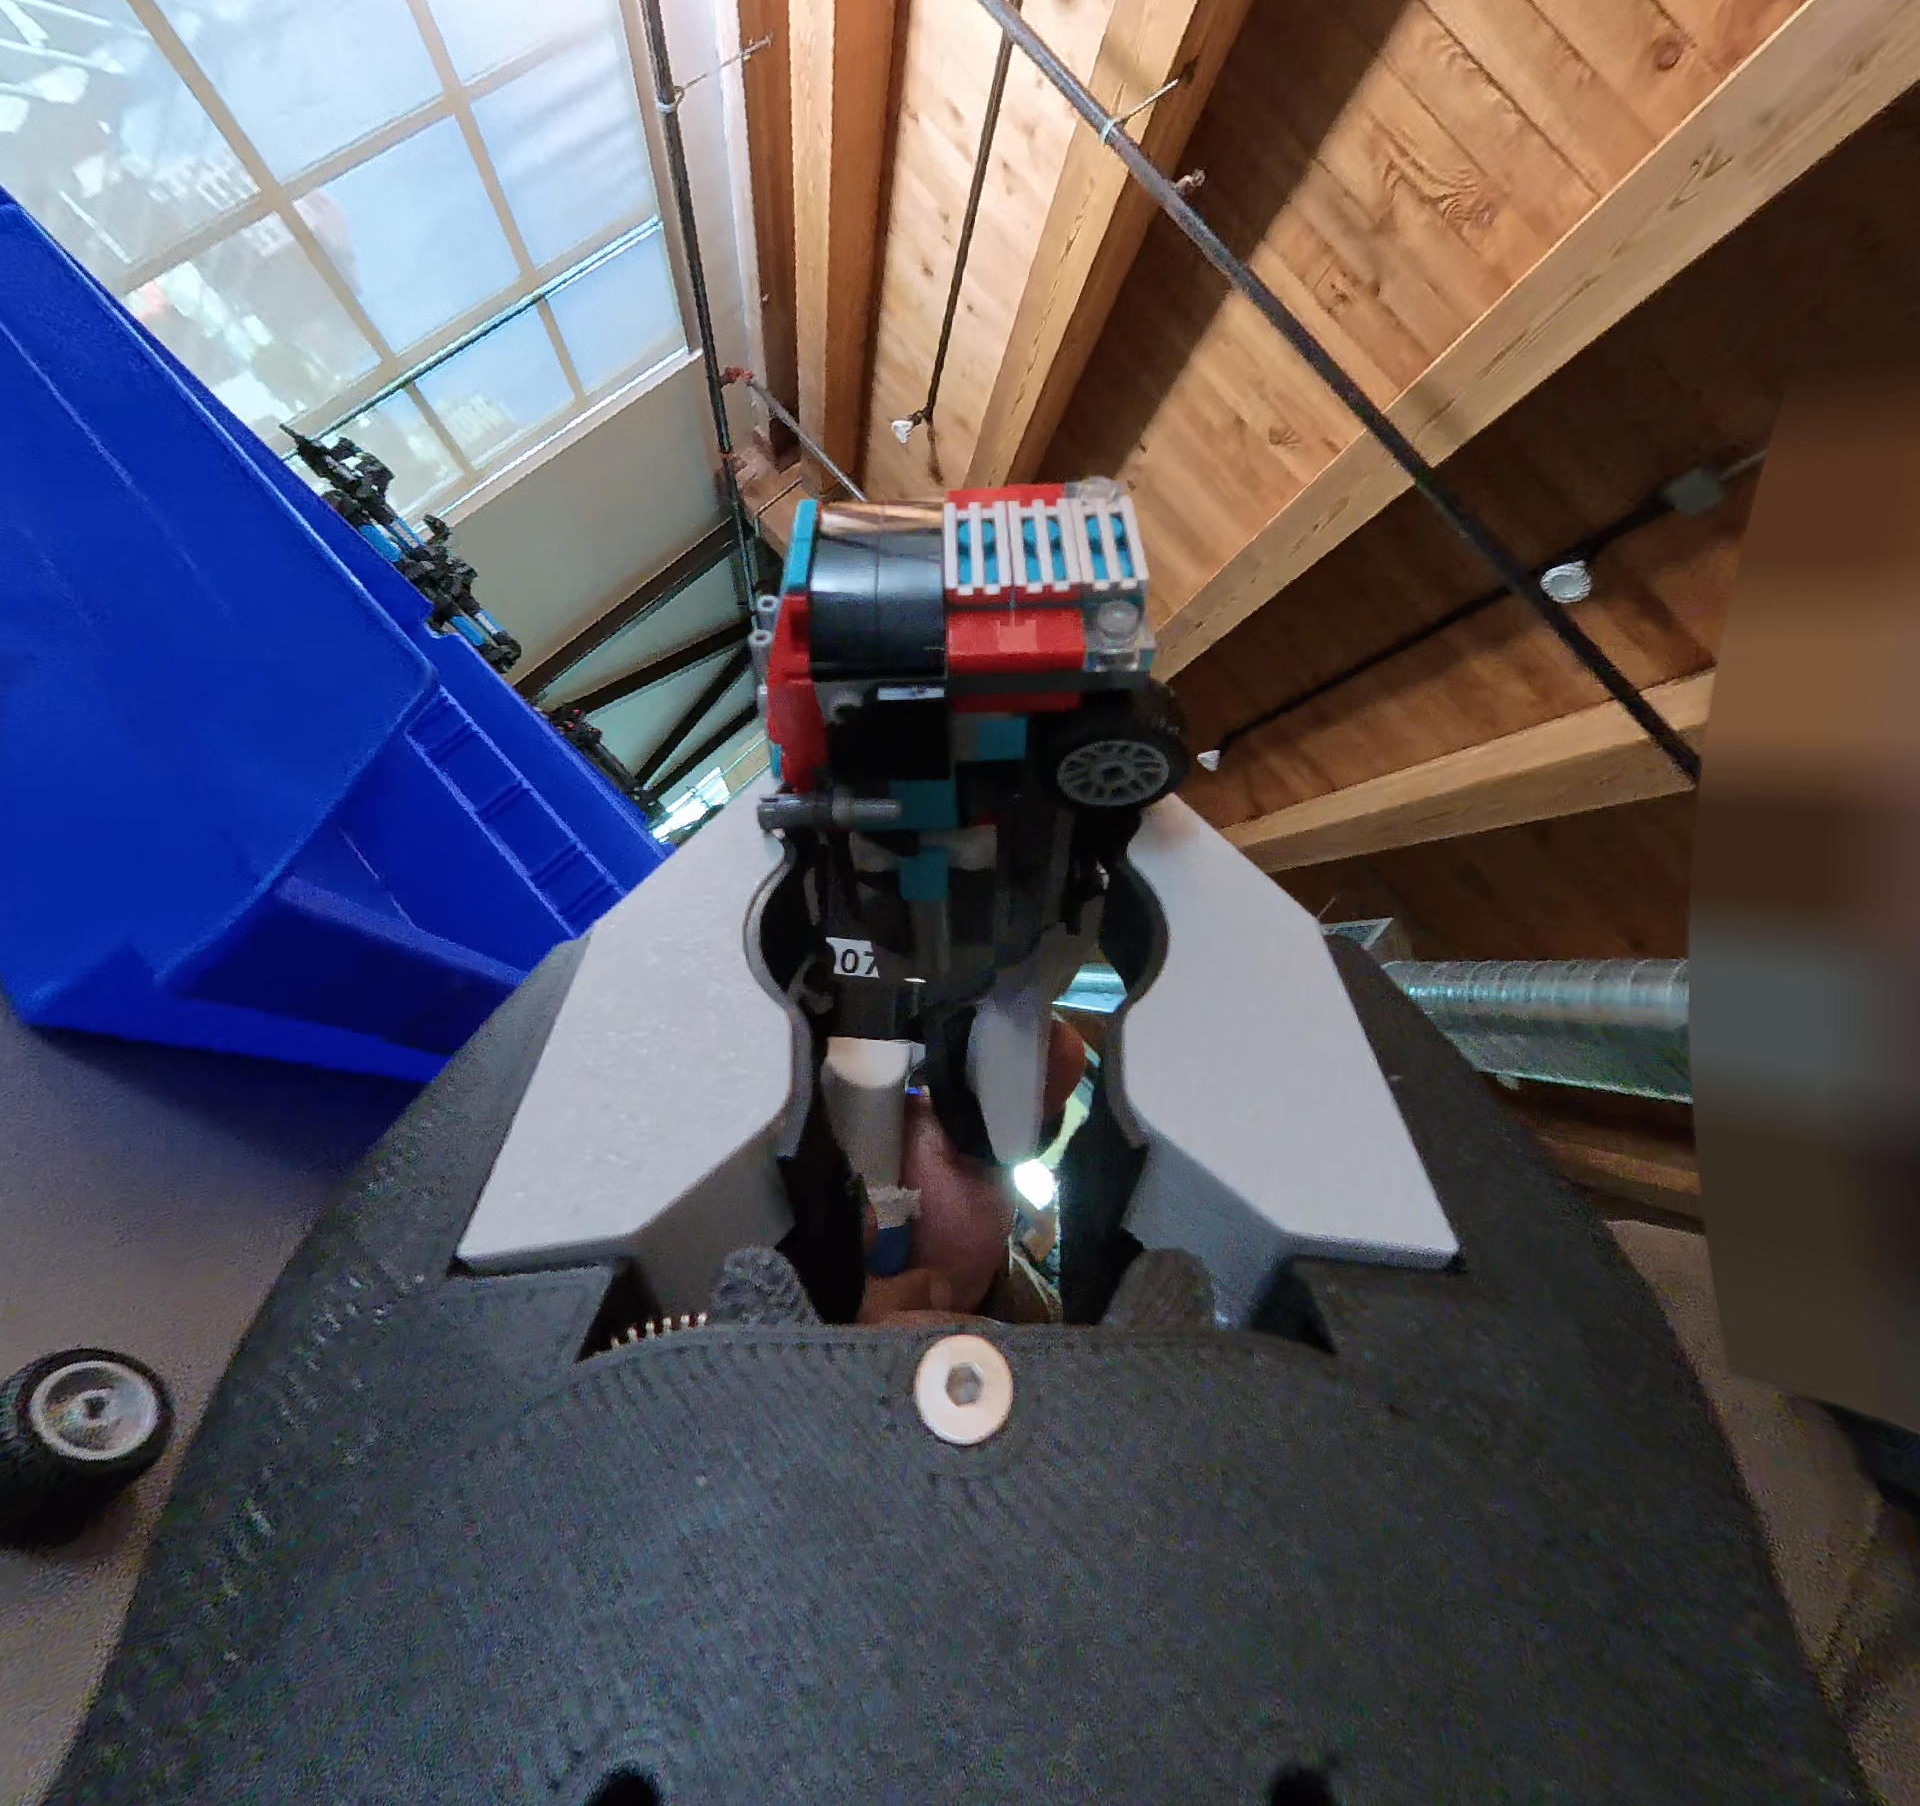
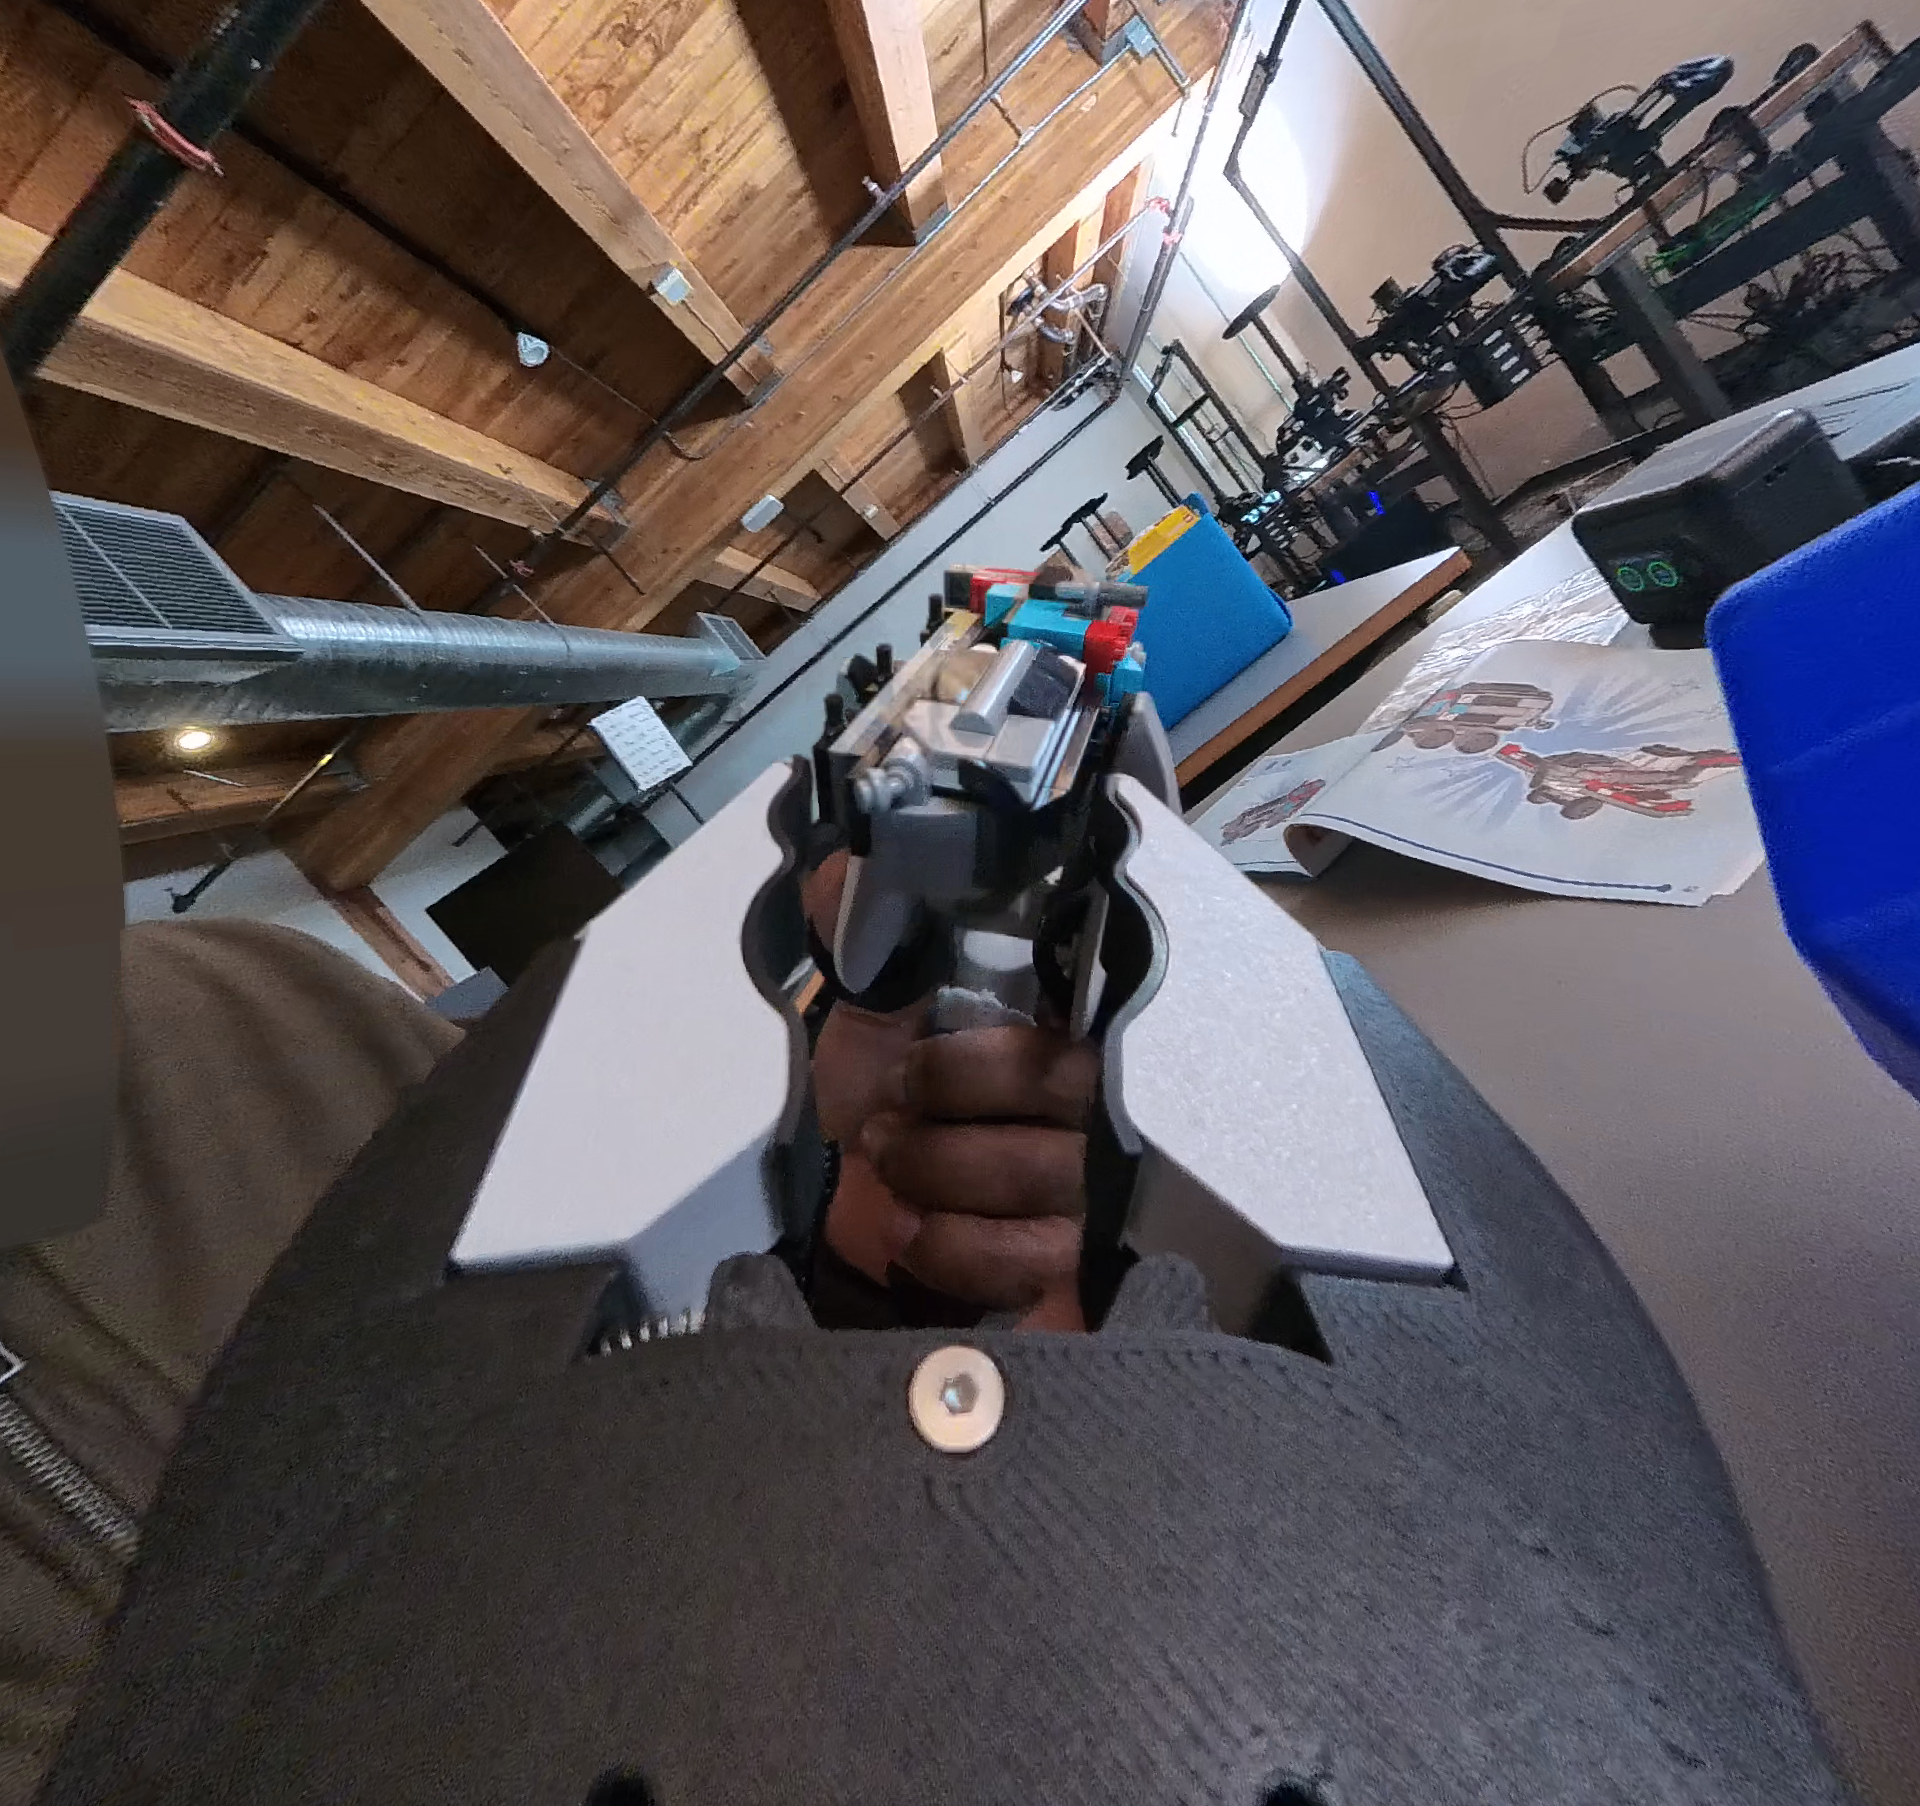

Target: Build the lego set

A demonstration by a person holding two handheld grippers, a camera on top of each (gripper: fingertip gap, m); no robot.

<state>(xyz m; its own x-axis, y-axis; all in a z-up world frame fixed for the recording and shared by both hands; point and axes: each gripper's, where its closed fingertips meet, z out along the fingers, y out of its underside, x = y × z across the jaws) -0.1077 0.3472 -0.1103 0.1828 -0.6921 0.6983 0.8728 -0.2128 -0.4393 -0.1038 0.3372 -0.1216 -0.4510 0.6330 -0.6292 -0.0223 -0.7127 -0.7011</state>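
The left gripper (image 1: 951, 826) is part closed on a brick-built truck (image 1: 961, 634), its two grey fingers (image 1: 675, 946) against the model's lower sides; the red, black and teal cab with white grilles sticks out past the tips, one grey-hubbed wheel (image 1: 1122, 769) just above the right finger; the right gripper (image 2: 951, 800) is closed to a like width on the same truck (image 2: 997, 696), seen here from its grey end, with teal and red bricks beyond; the two grippers face each other, and each view shows the other's grey fingers and a hand (image 2: 966, 1143) behind the model; both point steeply up, so the room is mostly wooden ceiling (image 1: 1299, 250) with beams and pipes, a silver duct (image 2: 416, 655), and a tall paned window (image 1: 312, 146); the table (image 2: 1507, 1029) is a grey-brown surface at the edges; on it lie an open instruction booklet (image 2: 1538, 769), a black box (image 2: 1714, 509) and a blue bin (image 1: 208, 665), the bin close beside the left gripper; a loose black wheel (image 1: 83, 1424) rests on the table by the left gripper's body; benches with dark equipment (image 2: 1558, 250) stand well apart.
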